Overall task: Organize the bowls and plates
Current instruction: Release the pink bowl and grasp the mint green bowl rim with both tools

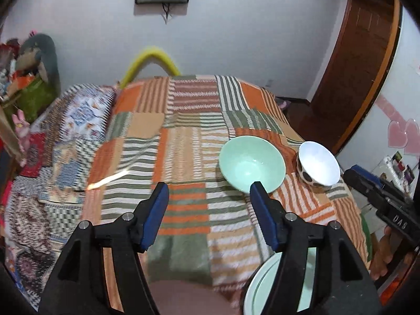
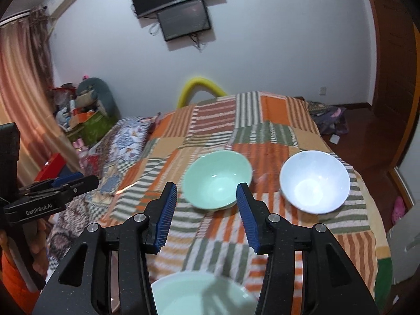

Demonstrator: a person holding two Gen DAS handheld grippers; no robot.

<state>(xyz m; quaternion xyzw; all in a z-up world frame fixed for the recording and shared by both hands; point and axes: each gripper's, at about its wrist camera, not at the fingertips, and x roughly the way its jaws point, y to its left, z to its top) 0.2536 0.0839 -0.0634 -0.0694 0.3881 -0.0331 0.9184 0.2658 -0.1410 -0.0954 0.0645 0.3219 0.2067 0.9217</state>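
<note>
Bare quilt (image 1: 183, 157) left of green bowl (image 1: 252, 162)

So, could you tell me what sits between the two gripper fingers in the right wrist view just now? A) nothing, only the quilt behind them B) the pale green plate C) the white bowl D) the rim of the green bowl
A: the right gripper has its jaws apart with nothing clamped; the green bowl lies farther off on the quilt, the white bowl beside it.

Patchwork striped quilt (image 2: 262, 131) spreads under and ahead of the tongs. Yellow foam tube (image 2: 200, 84) arches past its far edge. Two dark wall screens (image 2: 183, 19) high ahead. Curtain (image 2: 23, 99) far left, wooden door (image 1: 367, 60) far right.
</note>
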